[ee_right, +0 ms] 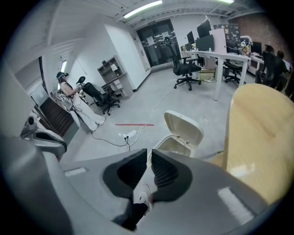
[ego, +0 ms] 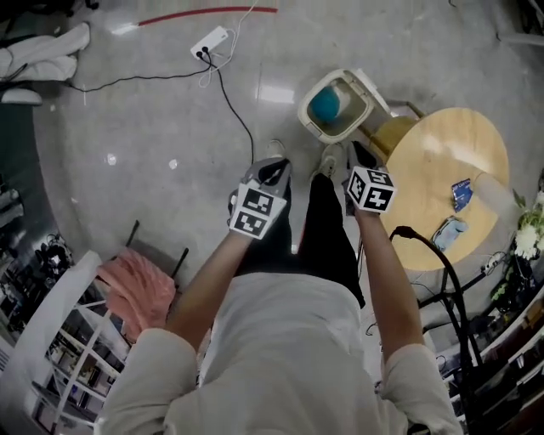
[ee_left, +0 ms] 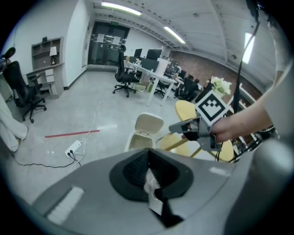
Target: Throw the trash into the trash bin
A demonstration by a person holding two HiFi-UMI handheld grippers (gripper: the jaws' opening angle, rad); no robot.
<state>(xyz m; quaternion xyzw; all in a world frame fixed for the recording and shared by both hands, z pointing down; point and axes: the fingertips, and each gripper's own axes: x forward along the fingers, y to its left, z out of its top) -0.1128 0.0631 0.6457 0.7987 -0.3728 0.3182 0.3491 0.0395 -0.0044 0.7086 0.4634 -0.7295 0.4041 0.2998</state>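
Plainly neither tool carried anything. The left gripper (ee_left: 148,153) had its jaws clenched together on nothing, and the right gripper (ee_right: 150,155) had its jaws drawn close with a thin slit between them and nothing in it. Both were held out in front of the person, angled down. Past the jaws showed only a white sneaker (ee_right: 141,195) and a black trouser leg. Just beyond the feet stood the cream plastic trash bin (ee_right: 183,129), its flip lid thrown back and a round blue lump (ego: 325,106) lying inside. I took that for trash already dropped, though it might have been a liner. Just beside the bin was the round pale-wood table (ego: 442,153), with a small blue packet (ego: 461,194) and a pale blue wrapper (ego: 448,231) near each other on its far side, close to some white flowers (ego: 529,231). To my eye the job sat between pieces. The next move would call for turning to the table, spreading one pair of jaws and closing on a packet, if those counted as trash. A black cable (ego: 442,255) arching over the table's near edge looked liable to snag. Farther off lay a white power strip (ego: 210,42) and a red tape strip (ego: 208,13), and a pink cloth (ego: 136,285) hung on a chair.
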